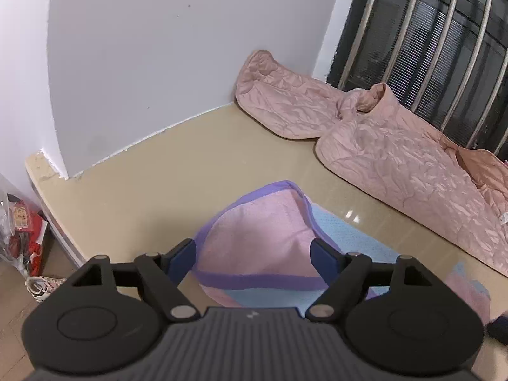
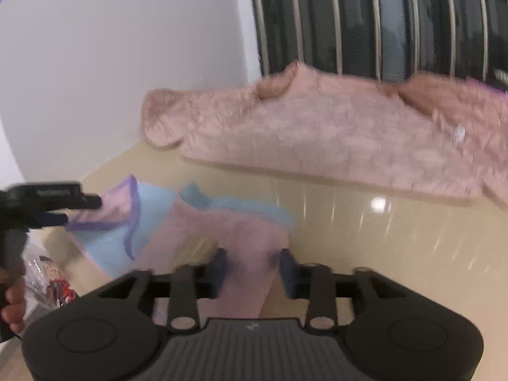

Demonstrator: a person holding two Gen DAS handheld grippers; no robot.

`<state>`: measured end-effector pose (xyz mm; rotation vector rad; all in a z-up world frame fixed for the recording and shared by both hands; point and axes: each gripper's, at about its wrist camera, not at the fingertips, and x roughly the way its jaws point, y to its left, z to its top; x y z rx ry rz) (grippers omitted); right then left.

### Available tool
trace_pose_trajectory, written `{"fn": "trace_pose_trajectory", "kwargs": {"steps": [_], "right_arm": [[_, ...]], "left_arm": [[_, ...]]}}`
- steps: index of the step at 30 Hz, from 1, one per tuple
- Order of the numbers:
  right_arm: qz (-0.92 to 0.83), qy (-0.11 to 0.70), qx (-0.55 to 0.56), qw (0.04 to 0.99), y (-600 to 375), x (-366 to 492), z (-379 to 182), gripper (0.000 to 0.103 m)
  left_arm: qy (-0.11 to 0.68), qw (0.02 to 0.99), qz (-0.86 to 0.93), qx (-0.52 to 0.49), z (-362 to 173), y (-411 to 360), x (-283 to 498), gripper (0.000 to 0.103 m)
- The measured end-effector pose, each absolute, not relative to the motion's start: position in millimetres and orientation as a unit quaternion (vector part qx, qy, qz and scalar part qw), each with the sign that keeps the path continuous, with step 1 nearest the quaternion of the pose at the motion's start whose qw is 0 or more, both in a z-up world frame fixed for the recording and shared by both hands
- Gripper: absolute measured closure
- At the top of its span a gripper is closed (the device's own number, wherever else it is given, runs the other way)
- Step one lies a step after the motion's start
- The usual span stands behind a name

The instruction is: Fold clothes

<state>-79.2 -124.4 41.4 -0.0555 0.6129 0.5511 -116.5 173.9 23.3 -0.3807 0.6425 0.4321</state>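
Note:
A small pink and light-blue garment with purple trim (image 1: 254, 238) lies on the beige table (image 1: 158, 171). My left gripper (image 1: 254, 258) is wide open, its blue pads on either side of a raised pink fold; whether they touch it I cannot tell. In the blurred right wrist view the same garment (image 2: 197, 222) stretches from the left gripper (image 2: 57, 212) at the far left to my right gripper (image 2: 254, 268). The right gripper's jaws stand partly open around a pink strip of the garment.
A quilted pink jacket (image 1: 381, 146) lies spread along the back of the table below a barred window (image 1: 428, 31); it also shows in the right wrist view (image 2: 317, 133). A white wall corner (image 1: 143, 63) bounds the left. Bags and a shoe (image 1: 41, 285) sit on the floor.

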Motion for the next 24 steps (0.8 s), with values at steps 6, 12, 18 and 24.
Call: {"fn": "trace_pose_trajectory", "kwargs": {"steps": [6, 12, 18, 24], "right_arm": [[0.332, 0.304, -0.078, 0.890, -66, -38, 59, 0.043], [0.420, 0.364, -0.153, 0.817, 36, 19, 48, 0.044], [0.486, 0.406, -0.220, 0.742, 128, 69, 35, 0.053], [0.421, 0.390, -0.233, 0.785, 114, 64, 30, 0.101]], "left_arm": [[0.315, 0.902, 0.236, -0.179, 18, 182, -114, 0.023], [0.308, 0.893, 0.259, -0.203, 17, 199, -127, 0.023], [0.313, 0.900, 0.236, -0.190, 15, 202, -124, 0.071], [0.289, 0.921, 0.187, -0.182, 6, 202, -113, 0.101]]}}
